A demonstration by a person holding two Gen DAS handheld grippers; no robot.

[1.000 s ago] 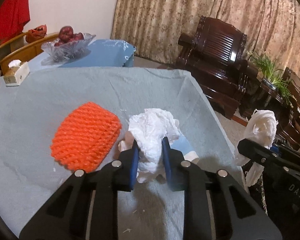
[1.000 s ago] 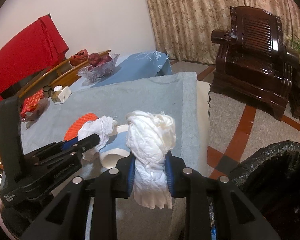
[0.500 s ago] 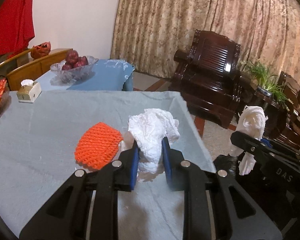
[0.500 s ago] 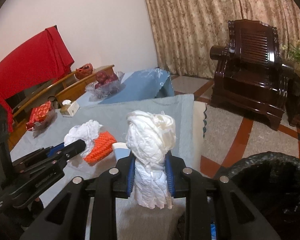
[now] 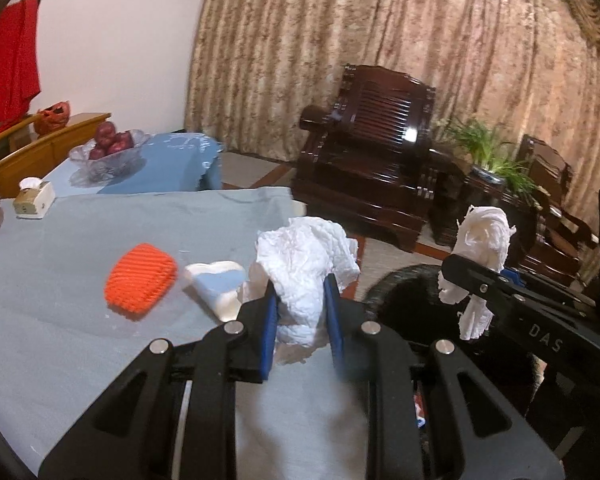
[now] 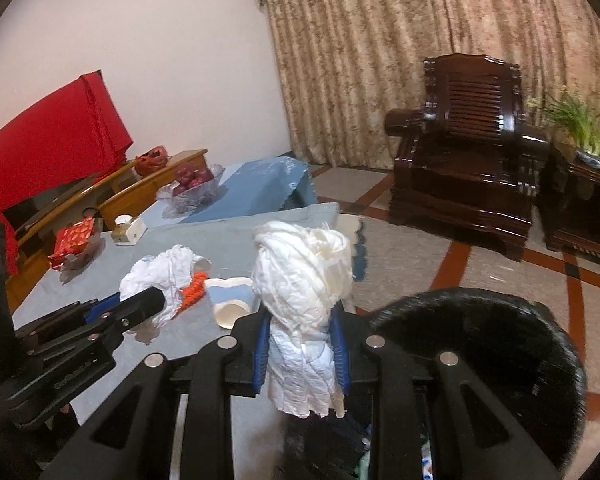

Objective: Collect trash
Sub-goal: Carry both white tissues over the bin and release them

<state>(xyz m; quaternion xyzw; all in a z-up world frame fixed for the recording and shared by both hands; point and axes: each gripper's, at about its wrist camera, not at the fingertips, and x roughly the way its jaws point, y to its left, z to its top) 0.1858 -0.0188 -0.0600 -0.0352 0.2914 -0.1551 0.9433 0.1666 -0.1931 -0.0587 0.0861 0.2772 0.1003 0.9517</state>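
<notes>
Both jaws clamped — left gripper (image 5: 299,312) on crumpled tissue (image 5: 306,264), right gripper (image 6: 300,350) on twisted tissue (image 6: 302,280).

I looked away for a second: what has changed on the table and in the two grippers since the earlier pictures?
Both grippers rose and pulled back from the table toward the black bin. The left gripper carried its crumpled tissue up, uncovering the paper cup lying beside the orange knitted pad. The right gripper brought its white wad along. Both grips, the cup and the pad are unchanged.
</notes>
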